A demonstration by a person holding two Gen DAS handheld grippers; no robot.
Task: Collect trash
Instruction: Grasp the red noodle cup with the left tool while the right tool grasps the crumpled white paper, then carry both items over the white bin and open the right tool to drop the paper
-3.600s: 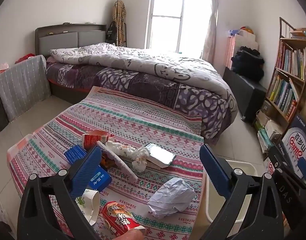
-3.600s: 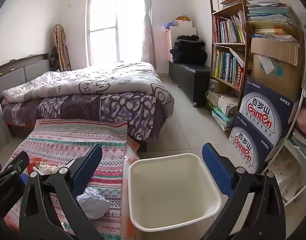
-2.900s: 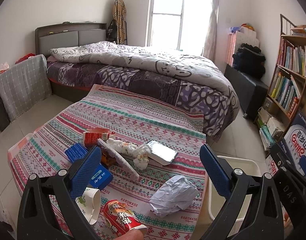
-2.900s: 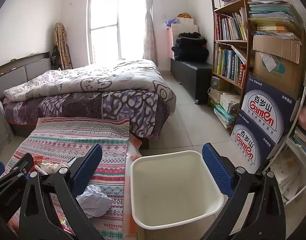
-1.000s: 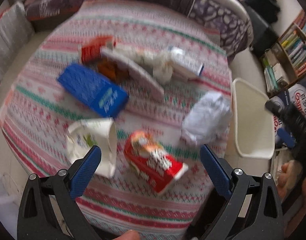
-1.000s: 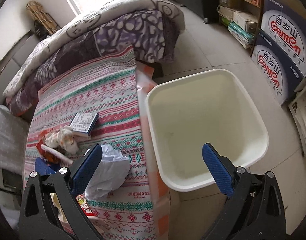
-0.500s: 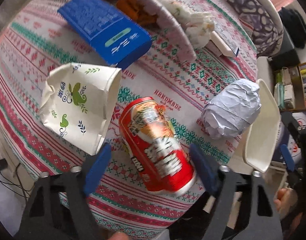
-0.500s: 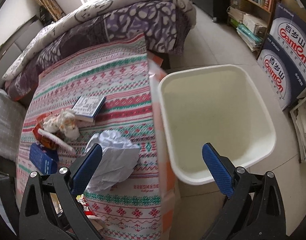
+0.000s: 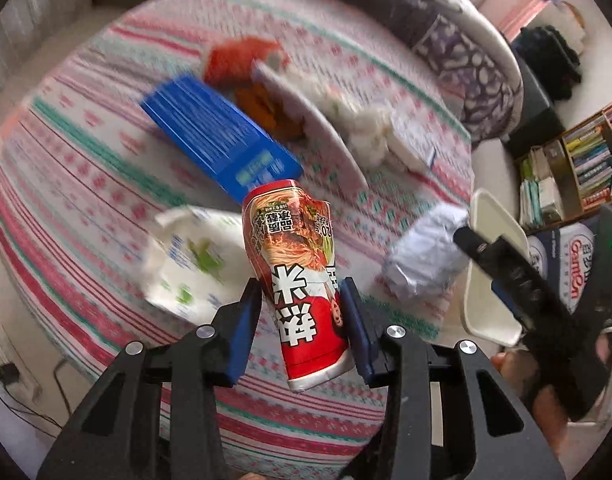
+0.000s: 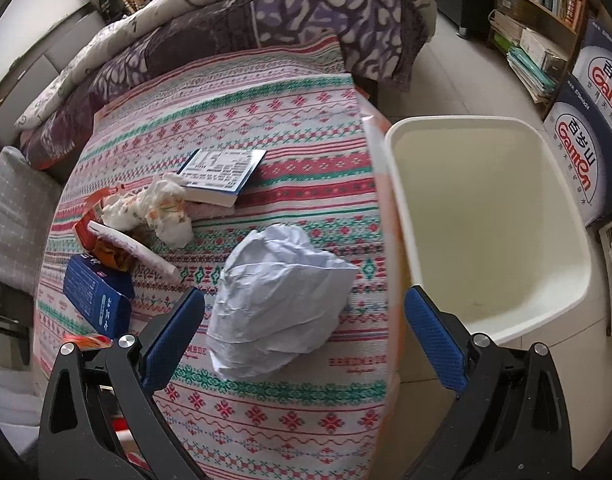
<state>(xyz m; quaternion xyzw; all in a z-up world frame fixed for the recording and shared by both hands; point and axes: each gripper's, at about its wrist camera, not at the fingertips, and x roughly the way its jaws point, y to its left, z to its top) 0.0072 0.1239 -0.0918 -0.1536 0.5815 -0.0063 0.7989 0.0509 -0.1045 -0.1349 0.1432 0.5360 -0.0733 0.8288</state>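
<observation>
A red printed noodle cup [image 9: 302, 280] stands up between the blue pads of my left gripper [image 9: 302, 284]. Its jaws are closing and both pads touch the cup's sides. The cup looks sharp while the table behind it is blurred. My right gripper [image 10: 306, 294] is open and hangs over a crumpled white paper ball [image 10: 282, 304], which lies between its fingers without touching them. The ball lies near the table's right edge. A cream trash bin [image 10: 485, 220] stands on the floor right beside that edge; nothing shows inside it.
On the striped tablecloth [image 10: 266, 420] lie a blue box [image 9: 222, 148], a squashed white paper cup [image 9: 186, 264], a red carton [image 9: 242, 60], wadded tissue [image 10: 158, 208] and a small book [image 10: 222, 176]. Bed behind, bookshelf and printed cartons [image 10: 585, 140] to the right.
My left jaws have come in from wide open onto the red cup, which now stands upright off the cloth. My right gripper has dropped lower and shifted over the paper ball.
</observation>
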